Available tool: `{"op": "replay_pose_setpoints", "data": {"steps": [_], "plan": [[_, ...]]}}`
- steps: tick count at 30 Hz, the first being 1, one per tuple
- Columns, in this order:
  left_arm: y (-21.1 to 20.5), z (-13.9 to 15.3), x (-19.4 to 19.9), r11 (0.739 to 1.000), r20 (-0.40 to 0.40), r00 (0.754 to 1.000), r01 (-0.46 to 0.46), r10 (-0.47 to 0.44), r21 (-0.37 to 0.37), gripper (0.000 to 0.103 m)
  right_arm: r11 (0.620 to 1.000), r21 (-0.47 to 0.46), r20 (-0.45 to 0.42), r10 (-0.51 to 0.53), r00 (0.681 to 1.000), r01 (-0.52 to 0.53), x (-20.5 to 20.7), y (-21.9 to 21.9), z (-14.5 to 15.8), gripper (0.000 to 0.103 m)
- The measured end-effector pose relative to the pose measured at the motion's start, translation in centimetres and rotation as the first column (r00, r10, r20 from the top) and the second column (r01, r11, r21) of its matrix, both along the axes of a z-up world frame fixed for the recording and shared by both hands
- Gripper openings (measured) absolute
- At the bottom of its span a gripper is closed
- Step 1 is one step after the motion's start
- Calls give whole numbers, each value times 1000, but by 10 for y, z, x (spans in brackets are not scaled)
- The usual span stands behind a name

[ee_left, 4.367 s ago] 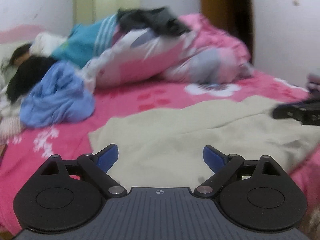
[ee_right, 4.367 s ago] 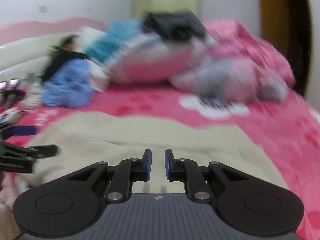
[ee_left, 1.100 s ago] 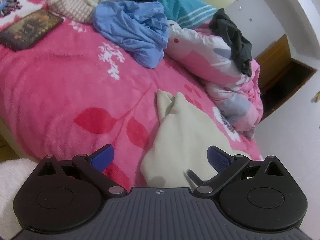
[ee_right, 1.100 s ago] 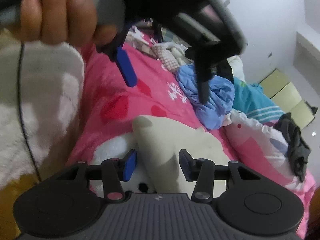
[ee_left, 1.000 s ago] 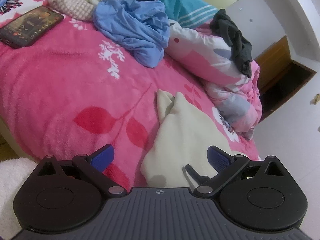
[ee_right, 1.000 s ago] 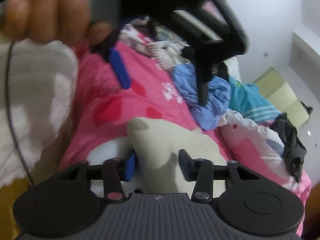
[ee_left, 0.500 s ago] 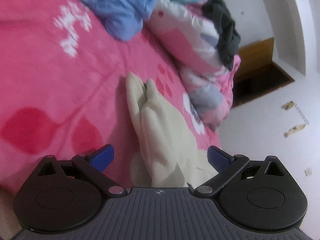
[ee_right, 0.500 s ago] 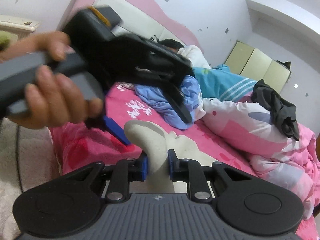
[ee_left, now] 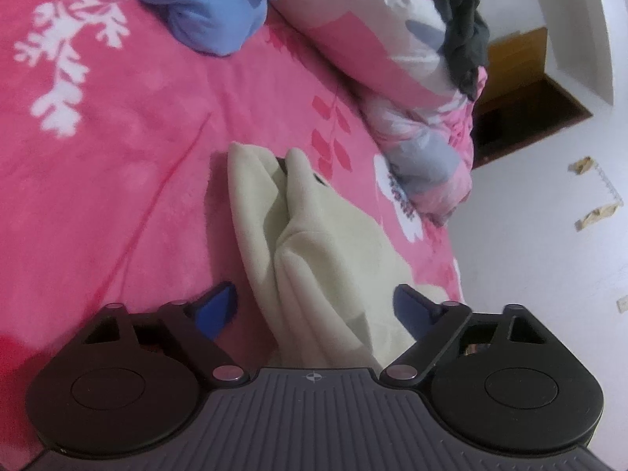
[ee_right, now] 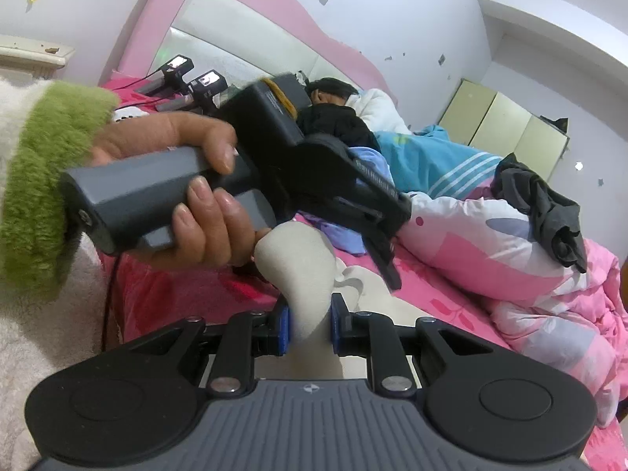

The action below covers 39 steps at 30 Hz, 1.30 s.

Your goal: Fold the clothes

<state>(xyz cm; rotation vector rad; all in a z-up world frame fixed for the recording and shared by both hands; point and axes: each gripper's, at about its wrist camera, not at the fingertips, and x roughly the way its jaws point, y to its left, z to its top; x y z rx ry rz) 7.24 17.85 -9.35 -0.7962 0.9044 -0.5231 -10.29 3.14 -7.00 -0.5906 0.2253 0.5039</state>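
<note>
Two tongs are at work on one garment. Your right gripper (ee_right: 310,331) is clamped on a bunched fold of the cream garment (ee_left: 314,243), which rises just ahead of its pads and trails down onto the pink blanket (ee_left: 117,137). Your left gripper (ee_left: 314,310) stands spread wide, nothing between its pads, with the same cloth lying just ahead of it. Keep the right pinch firm and bring the left tongs onto a single edge near it, not the whole bundle. Beyond both, the blue garment (ee_left: 212,8) and the quilt (ee_right: 490,243) lie well apart; fold short of them.
</note>
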Motion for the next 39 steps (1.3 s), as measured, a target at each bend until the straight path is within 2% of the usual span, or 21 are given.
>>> {"op": "replay_pose_setpoints", "data": {"steps": [5, 7, 9, 14, 18, 22, 26, 27, 32, 35, 37, 39], "plan": [[-7, -1, 11, 999, 10, 1000, 23, -23, 42, 73, 999, -34, 23, 5, 1000, -4, -1, 3, -4, 21], [-10, -1, 11, 998, 17, 1000, 23, -24, 64, 61, 999, -53, 34, 7, 999, -5, -2, 5, -7, 22], [-12, -2, 11, 997, 22, 999, 22, -24, 77, 57, 998, -67, 40, 9, 999, -7, -4, 6, -9, 22], [-11, -5, 10, 998, 21, 1000, 12, -13, 63, 55, 994, -110, 51, 14, 999, -8, -10, 10, -13, 27], [-12, -5, 11, 998, 22, 1000, 18, -19, 67, 55, 991, -134, 42, 10, 999, -4, -15, 11, -18, 41], [-15, -5, 12, 997, 30, 999, 21, -23, 76, 55, 988, -153, 22, -4, 1000, 8, -12, 12, -24, 42], [-15, -5, 12, 996, 41, 999, 25, -28, 83, 55, 990, -139, 6, -28, 1000, 28, 3, 13, -23, 36], [-14, -5, 12, 996, 43, 999, 28, -32, 85, 55, 991, -130, -8, -28, 1000, 27, 7, 13, -22, 21], [-18, -2, 12, 993, 52, 998, 39, -45, 114, 56, 995, -93, -14, -44, 999, 43, 7, 9, -15, 19], [-24, 4, 8, 988, 64, 998, 7, -17, 153, 45, 996, -69, -15, -56, 998, 55, 6, 5, -10, 19], [-31, 12, 5, 979, 83, 997, -9, -8, 203, 34, 997, -45, -17, -65, 998, 65, 6, 2, -7, 19], [-37, 22, 1, 966, 104, 995, -25, -2, 256, 30, 997, -20, -21, -74, 997, 74, 6, -2, -3, 19]]}}
